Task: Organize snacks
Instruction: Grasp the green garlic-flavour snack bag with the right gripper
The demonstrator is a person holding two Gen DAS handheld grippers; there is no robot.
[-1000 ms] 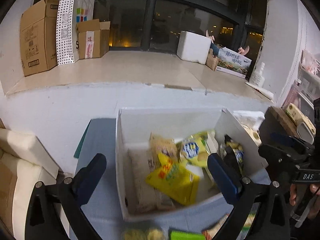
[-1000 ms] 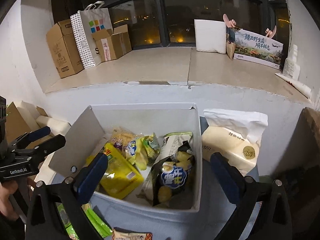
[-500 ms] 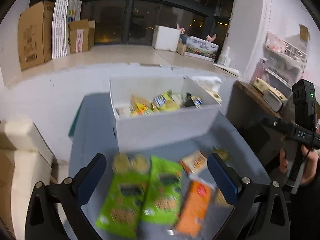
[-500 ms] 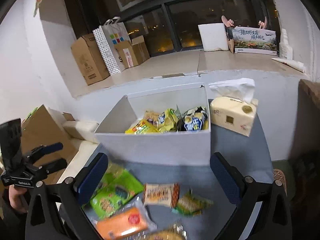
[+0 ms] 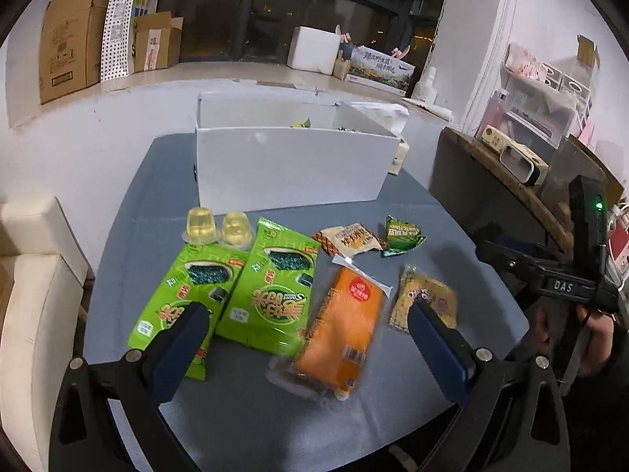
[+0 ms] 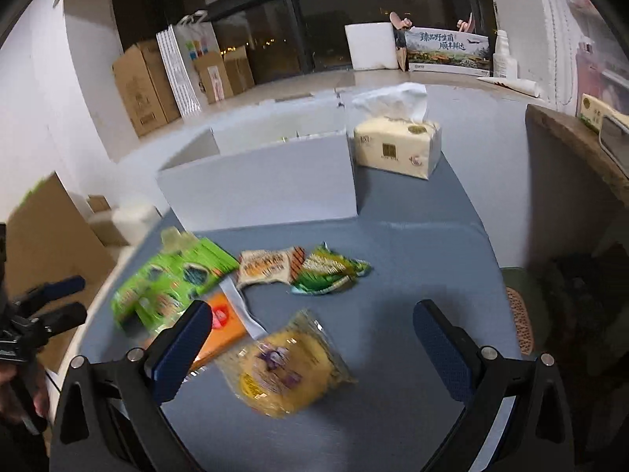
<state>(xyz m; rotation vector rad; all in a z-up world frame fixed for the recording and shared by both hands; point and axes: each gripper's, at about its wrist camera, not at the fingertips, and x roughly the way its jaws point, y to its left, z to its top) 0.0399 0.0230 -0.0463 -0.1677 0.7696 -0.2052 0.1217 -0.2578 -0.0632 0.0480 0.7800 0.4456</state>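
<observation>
Loosely spread across a grey-blue table (image 5: pixel 452 212), several snack packets lie on the near side of a white box (image 5: pixel 291 167) that stands at the far side. Nearest the left gripper (image 5: pixel 310 336) are two bright green seaweed packs (image 5: pixel 271 289) side by side on the left, with an orange packet (image 5: pixel 342 326) touching the right one and a yellow packet (image 6: pixel 283 365) further right. Beyond these sit two clear jelly cups (image 5: pixel 218 228) on the left, a small tan packet (image 5: pixel 348 238) in the middle and a small dark green packet (image 5: pixel 403 236) just right of it. Some wrappers peek above the box rim. Both tools are empty, fingers spread wide: the left one hovers over the green and orange packs, while the right gripper (image 6: pixel 318 344) hovers over the yellow packet. A tissue pack (image 6: pixel 397 145) stands just right of the box. Cardboard boxes (image 5: pixel 68 57) rest on a far window ledge.
</observation>
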